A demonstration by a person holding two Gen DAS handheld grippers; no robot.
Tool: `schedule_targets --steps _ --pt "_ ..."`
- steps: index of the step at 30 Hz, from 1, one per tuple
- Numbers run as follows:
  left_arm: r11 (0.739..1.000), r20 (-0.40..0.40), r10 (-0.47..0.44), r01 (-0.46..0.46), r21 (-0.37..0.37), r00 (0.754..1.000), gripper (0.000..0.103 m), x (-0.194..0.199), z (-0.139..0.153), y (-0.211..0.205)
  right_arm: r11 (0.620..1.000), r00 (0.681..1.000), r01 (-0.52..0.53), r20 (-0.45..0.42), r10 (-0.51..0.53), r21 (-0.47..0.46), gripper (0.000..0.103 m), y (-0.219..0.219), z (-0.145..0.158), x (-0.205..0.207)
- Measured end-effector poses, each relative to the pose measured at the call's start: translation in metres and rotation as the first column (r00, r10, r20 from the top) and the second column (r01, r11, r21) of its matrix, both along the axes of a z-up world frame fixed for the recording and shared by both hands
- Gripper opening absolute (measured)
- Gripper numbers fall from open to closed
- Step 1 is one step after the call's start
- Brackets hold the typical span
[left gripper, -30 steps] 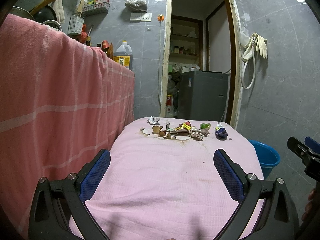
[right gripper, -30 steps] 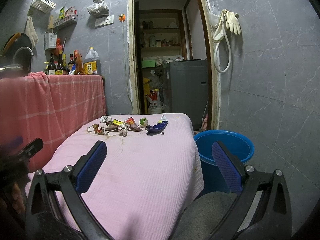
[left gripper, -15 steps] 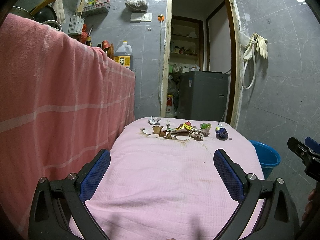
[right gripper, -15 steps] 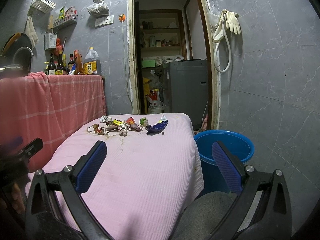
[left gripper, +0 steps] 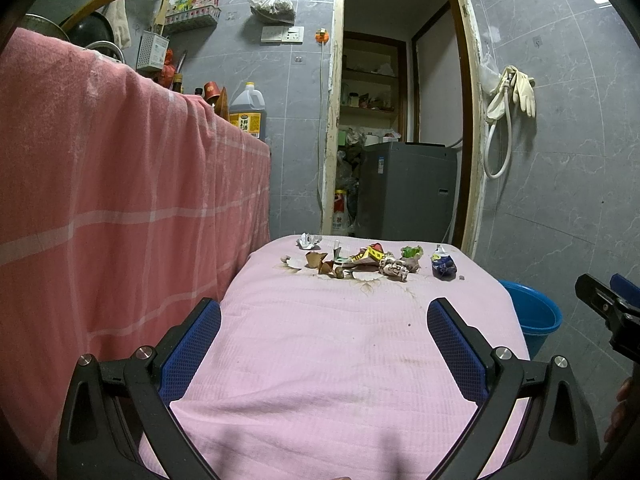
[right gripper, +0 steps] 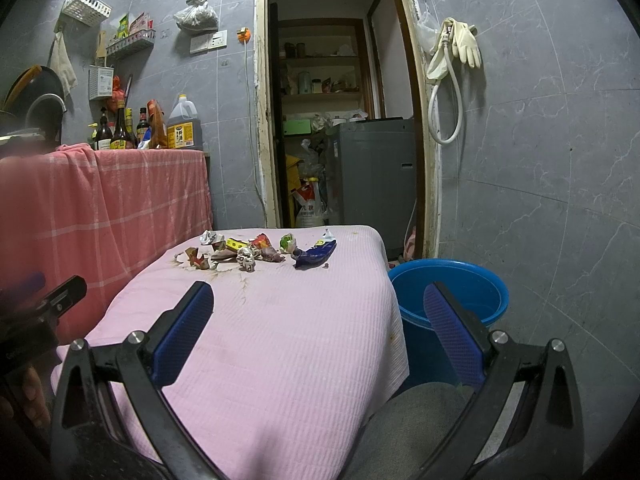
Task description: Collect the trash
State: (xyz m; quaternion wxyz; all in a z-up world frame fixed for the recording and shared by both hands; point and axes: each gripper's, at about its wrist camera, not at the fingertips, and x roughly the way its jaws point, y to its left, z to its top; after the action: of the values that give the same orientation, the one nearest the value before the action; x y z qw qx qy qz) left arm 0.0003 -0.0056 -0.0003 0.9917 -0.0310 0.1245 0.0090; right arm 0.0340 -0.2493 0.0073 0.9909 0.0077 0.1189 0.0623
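With both the left gripper [left gripper: 324,336] and right gripper [right gripper: 318,316] empty, jaws wide apart, nothing's collected yet. Trash pile [right gripper: 260,252] sits at 12 o'clock, far table edge; blue bucket [right gripper: 452,280] at 3. Next: reach forward, probably blue wrapper [right gripper: 316,254] first.

**Little legible print**

The white bag [right gripper: 310,210] in the doorway carries large dark characters, too blurred to make out. The oil jug [right gripper: 184,128] has a yellow label, unreadable. Wrappers [left gripper: 370,258] on the table show print, illegible.
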Motion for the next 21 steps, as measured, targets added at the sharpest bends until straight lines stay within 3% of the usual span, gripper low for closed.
schedule_targets --steps 5,11,21 --pt "1.0 0.027 -0.008 0.007 0.012 1.0 0.101 -0.003 0.006 -0.005 1.0 1.0 -0.009 0.018 0.009 -0.004 0.103 -0.007 0.005 0.004" --pt "0.999 0.068 -0.007 0.005 0.033 0.998 0.101 0.01 0.019 -0.002 0.999 0.994 -0.035 0.1 0.039 -0.035 0.103 0.0 0.03 0.014" --pt "0.998 0.108 0.013 -0.021 0.065 0.994 0.101 0.063 0.04 -0.006 0.994 0.978 -0.069 0.192 0.084 -0.083 0.103 0.009 0.056 0.059"
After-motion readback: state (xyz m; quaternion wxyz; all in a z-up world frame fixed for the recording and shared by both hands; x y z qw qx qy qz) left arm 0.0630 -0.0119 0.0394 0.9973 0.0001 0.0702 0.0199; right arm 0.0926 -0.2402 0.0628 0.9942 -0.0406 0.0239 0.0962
